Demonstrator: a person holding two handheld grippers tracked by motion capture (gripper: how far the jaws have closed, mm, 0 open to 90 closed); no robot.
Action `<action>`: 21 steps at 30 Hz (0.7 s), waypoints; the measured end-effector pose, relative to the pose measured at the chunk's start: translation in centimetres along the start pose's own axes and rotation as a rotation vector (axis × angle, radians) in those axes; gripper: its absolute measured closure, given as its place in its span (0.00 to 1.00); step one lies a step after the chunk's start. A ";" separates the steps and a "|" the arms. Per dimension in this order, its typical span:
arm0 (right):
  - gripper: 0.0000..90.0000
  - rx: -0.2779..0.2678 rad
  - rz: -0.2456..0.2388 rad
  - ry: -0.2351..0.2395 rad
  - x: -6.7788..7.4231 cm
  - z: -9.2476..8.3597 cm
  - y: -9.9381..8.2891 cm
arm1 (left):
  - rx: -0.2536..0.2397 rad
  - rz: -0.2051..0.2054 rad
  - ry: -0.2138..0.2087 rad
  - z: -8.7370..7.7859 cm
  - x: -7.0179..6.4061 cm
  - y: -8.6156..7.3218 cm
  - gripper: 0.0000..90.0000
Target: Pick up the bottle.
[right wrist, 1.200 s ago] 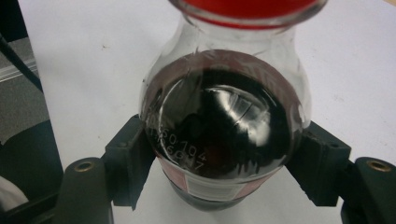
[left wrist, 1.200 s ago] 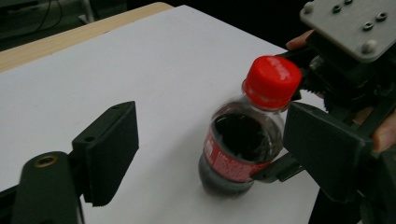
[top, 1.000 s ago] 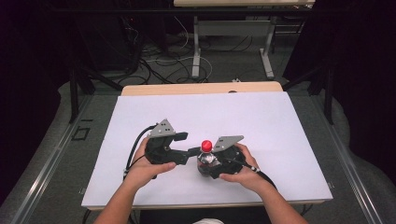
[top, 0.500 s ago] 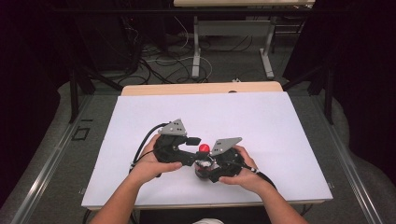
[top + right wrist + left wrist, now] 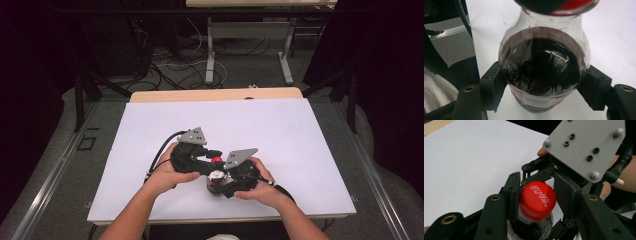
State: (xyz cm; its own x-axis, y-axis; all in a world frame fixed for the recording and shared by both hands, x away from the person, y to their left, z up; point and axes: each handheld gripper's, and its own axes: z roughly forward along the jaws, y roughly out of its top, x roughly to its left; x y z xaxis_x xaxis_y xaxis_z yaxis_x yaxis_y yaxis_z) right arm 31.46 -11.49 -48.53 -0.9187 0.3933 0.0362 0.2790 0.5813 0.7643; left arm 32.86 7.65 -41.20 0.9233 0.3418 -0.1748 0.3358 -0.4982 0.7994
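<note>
A small bottle of dark cola [image 5: 544, 65] with a red cap [image 5: 537, 198] stands on the white table [image 5: 280, 130], near its front edge. My right gripper [image 5: 544, 87] is shut on the bottle's body, one pad on each side. My left gripper [image 5: 537, 195] reaches in from the left at cap height. Its jaws have just been closing, and their pads now press on the red cap [image 5: 216, 160] from both sides. In the high view both grippers meet at the bottle [image 5: 217, 181], each held in a hand.
The right gripper's grey plate [image 5: 584, 147] sits close behind the cap. White tabletop spreads to the left, right and back of the hands. Beyond the table's far wooden edge [image 5: 215, 95] are cables and table legs on the floor.
The left gripper moved right to the bottle and its jaws closed around the red cap. The right gripper and bottle stayed in place.
</note>
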 end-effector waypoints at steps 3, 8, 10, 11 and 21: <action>0.33 -0.002 0.001 -0.003 0.0 0.1 0.0 | -0.004 0.004 0.014 0.0 -0.1 -0.1 0.67; 0.33 -0.008 0.005 -0.015 0.0 0.1 0.0 | -0.017 -0.002 0.054 -0.1 -0.4 -0.2 0.67; 0.33 -0.021 0.016 -0.021 0.0 0.2 0.0 | -0.033 -0.018 0.084 0.0 -0.7 -0.2 0.67; 0.33 -0.022 0.020 -0.024 0.0 0.2 0.0 | -0.027 -0.025 0.094 0.0 -0.9 -0.1 0.67; 0.33 -0.030 0.053 -0.079 0.0 0.2 0.1 | -0.054 -0.067 0.288 0.7 -2.7 0.2 0.68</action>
State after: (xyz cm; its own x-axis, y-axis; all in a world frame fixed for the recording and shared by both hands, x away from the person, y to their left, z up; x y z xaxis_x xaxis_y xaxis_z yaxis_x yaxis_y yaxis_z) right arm 31.58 -11.35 -48.59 -0.8776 0.4787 0.0266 0.3169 0.5375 0.7814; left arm 30.54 6.06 -41.02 0.8062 0.5881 -0.0645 0.3769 -0.4265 0.8222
